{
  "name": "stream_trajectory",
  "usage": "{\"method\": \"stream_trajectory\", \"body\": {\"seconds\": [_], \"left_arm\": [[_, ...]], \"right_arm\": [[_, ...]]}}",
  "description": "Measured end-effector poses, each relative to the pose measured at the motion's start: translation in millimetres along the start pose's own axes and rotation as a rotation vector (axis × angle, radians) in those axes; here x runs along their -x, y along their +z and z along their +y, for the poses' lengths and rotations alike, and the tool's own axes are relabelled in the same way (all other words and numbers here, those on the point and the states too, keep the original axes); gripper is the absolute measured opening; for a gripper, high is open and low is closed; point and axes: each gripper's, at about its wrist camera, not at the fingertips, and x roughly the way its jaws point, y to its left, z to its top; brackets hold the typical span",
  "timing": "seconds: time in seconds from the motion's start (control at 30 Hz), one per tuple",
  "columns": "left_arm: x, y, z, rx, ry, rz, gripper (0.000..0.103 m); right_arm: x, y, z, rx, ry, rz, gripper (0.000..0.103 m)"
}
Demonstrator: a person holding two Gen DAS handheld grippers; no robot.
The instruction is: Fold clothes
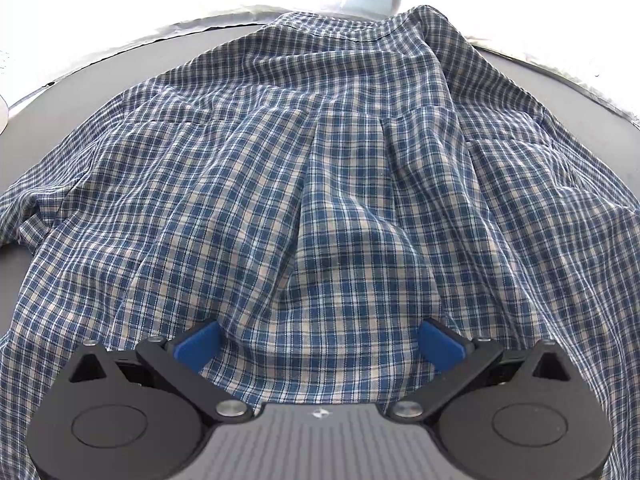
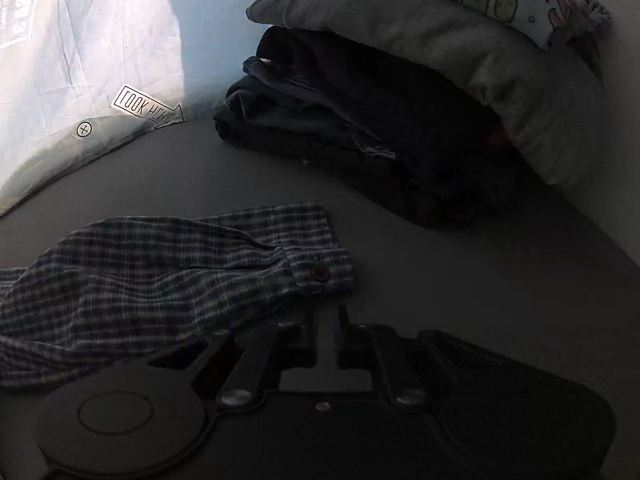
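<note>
Woven plaid shirt – soft cloth; table matt.

The blue checked shirt lies spread and wrinkly on the grey table; its sleeve lies flat, cuff buttoned.

The right gripper hangs low over a grey table. Its two black fingers stand close together with a thin gap, and nothing is between them. Just past the fingertips lies a checked sleeve, flat on the table, with a dark red button on its cuff. Farther back sits a pile of folded clothes: dark ones at the bottom, a grey one above, and a cartoon print on top. A pale sheet with printed words lies at the back left.
</note>
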Motion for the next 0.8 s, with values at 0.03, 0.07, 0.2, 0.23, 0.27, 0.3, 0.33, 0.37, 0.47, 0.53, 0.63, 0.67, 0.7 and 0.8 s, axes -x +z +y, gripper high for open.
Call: {"method": "stream_trajectory", "body": {"seconds": [0.03,0.07,0.2,0.23,0.27,0.3,0.33,0.37,0.47,0.53,0.63,0.67,0.7,0.8], "left_arm": [[-0.1,-0.1,0.1,0.000,0.000,0.000,0.103],[-0.3,-0.2,0.3,0.000,0.000,-0.001,0.103],[-0.2,-0.7,0.3,-0.001,0.000,-0.002,0.103],[-0.3,-0.7,0.2,-0.001,0.000,-0.002,0.103],[-0.3,-0.9,0.1,-0.001,0.001,-0.004,0.103],[-0.3,-1.1,0.0,0.000,0.001,-0.005,0.103],[-0.3,-1.3,-0.1,0.000,0.002,-0.007,0.103],[-0.4,-1.3,-0.4,0.000,0.002,-0.009,0.103],[-0.7,-1.6,-0.7,0.001,0.003,-0.012,0.103],[-0.8,-1.3,-1.0,0.003,0.004,-0.012,0.103],[-1.4,-0.5,-1.0,0.004,0.004,-0.010,0.103],[-1.6,-0.2,-1.1,0.005,0.005,-0.010,0.103],[-1.9,0.0,-1.3,0.005,0.005,-0.009,0.103],[-2.4,0.8,-1.6,0.006,0.006,-0.007,0.103]], "right_arm": [[0.8,-4.0,-7.0,-0.071,0.030,0.011,0.042],[0.2,-5.8,-11.4,-0.127,0.051,0.014,0.050],[-9.9,-0.6,-14.5,-0.260,0.079,0.016,0.051],[-13.3,2.1,-13.5,-0.270,0.086,0.014,0.052],[-16.6,4.9,-12.8,-0.277,0.095,0.010,0.053],[-20.6,8.5,-11.3,-0.286,0.103,0.009,0.055],[-25.0,12.5,-9.4,-0.295,0.109,0.009,0.056],[-29.4,16.2,-8.0,-0.307,0.110,0.011,0.057],[-41.4,26.2,-1.1,-0.319,0.073,0.033,0.059],[-48.8,32.1,5.7,-0.309,0.046,0.049,0.064],[-54.5,35.3,15.3,-0.256,0.042,0.051,0.033],[-54.8,34.8,18.0,-0.223,0.034,0.044,0.020],[-54.3,34.5,19.8,-0.193,0.035,0.037,0.015],[-39.5,34.7,18.3,-0.092,0.006,-0.030,0.011]]}}
